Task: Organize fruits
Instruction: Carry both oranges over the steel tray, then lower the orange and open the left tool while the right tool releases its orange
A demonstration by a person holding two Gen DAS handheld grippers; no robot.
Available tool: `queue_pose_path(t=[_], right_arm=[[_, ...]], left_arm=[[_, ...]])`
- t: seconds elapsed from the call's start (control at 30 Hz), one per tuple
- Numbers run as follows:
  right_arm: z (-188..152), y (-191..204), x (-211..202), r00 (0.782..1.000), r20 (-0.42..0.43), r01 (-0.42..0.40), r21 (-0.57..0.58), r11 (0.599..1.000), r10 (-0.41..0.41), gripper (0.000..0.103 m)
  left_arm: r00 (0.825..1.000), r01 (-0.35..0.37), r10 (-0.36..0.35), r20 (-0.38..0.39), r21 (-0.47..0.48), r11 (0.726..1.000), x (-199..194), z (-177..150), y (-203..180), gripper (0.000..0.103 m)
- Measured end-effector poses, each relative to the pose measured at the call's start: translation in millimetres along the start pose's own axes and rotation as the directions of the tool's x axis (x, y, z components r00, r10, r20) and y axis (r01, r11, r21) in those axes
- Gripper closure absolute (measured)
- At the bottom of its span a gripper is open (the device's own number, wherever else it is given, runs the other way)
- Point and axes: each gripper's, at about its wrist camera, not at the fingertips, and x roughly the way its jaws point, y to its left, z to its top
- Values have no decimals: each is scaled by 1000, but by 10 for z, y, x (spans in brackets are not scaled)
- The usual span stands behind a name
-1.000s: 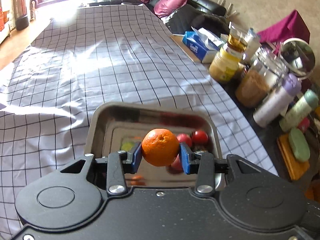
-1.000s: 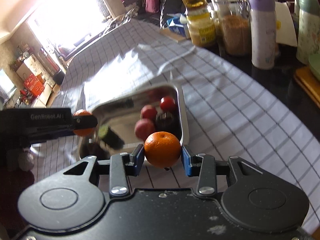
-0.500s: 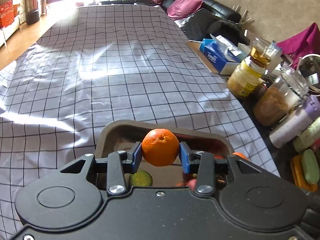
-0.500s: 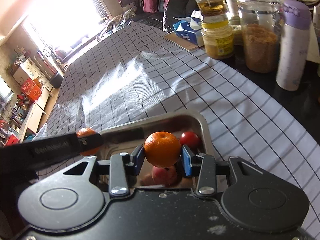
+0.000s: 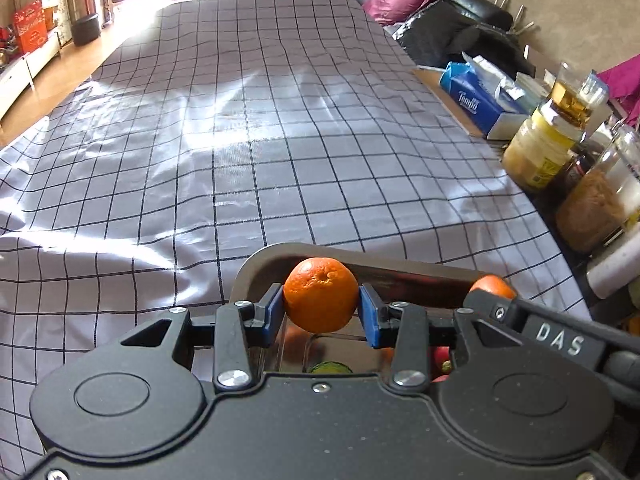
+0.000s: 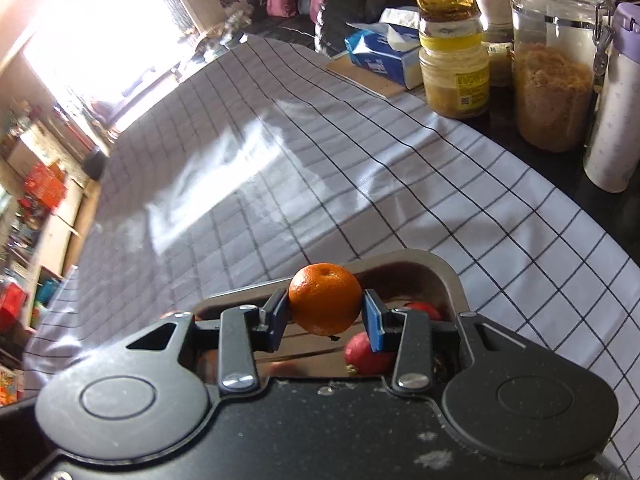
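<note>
Fingers [image 5: 275, 312] of the left gripper [image 5: 321, 312] and right gripper [image 6: 326, 317] each clamp a mandarin [image 5: 321, 299] over the tray [image 6: 450, 280], which already holds red fruits [image 6: 366, 354]; both mandarins await release.

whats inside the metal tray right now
The right wrist view shows red fruits in the metal tray; the left wrist view shows a green fruit. The grippers, each clamping an orange, cover the rest of the tray floor.

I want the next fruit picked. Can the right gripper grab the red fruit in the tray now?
Probably not: the right gripper is shut on an orange. The red fruit lies just below in the tray.
</note>
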Motion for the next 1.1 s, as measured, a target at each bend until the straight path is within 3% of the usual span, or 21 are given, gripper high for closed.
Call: queue_pose_path(t=[0.43,1.1], right_arm=[[-113,-225,185,996,-10,87,2,996,-87,62],[-160,-127,151,999,4,48,-61,997,-48,61]], left_arm=[[998,-46,47,-29,26,999,158,-39,-64,54],[998,-42,44,-46,33,999,204,-43,-72,54]])
